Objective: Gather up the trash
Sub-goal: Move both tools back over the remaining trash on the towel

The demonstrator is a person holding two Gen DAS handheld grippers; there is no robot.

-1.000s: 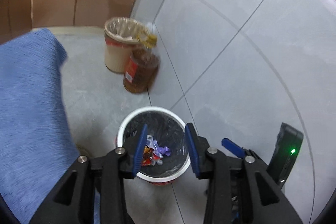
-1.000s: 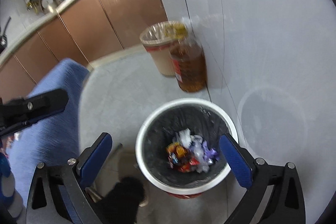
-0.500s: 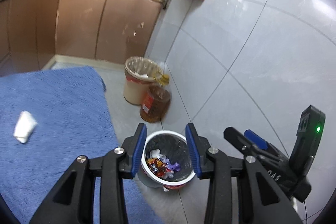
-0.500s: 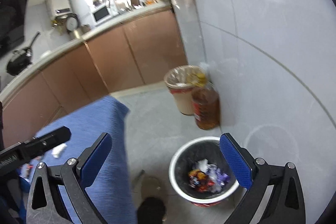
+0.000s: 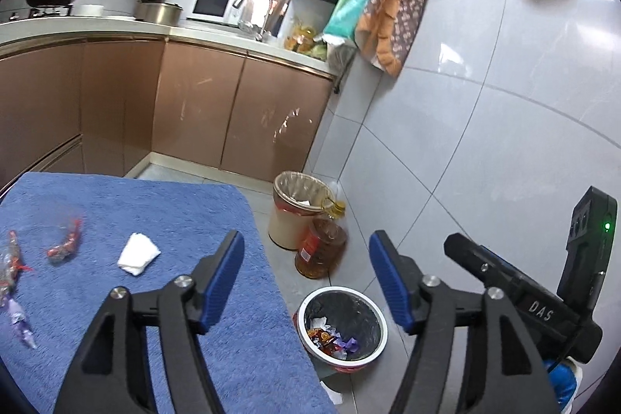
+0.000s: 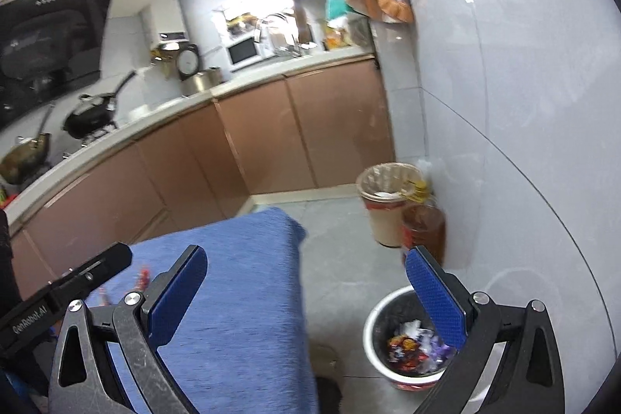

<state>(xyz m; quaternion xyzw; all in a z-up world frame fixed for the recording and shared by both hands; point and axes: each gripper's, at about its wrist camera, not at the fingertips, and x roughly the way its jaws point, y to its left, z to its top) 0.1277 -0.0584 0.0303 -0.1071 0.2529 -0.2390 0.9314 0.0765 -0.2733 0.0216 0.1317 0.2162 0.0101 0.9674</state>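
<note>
A small white-rimmed trash bin with a black liner stands on the floor by the table; it holds several candy wrappers and shows in the right wrist view too. On the blue-covered table lie a crumpled white tissue, a red wrapper and more wrappers at the left edge. My left gripper is open and empty, high above the table's right edge. My right gripper is open and empty, above the table edge and the bin.
A beige bin with a bag and an oil bottle stand on the floor against the tiled wall. Brown kitchen cabinets run behind the table. The right gripper's body shows at the right of the left wrist view.
Both grippers have risen well up and back from the small bin. The left jaws have opened wider. The table top with the tissue and wrappers has come into view.
</note>
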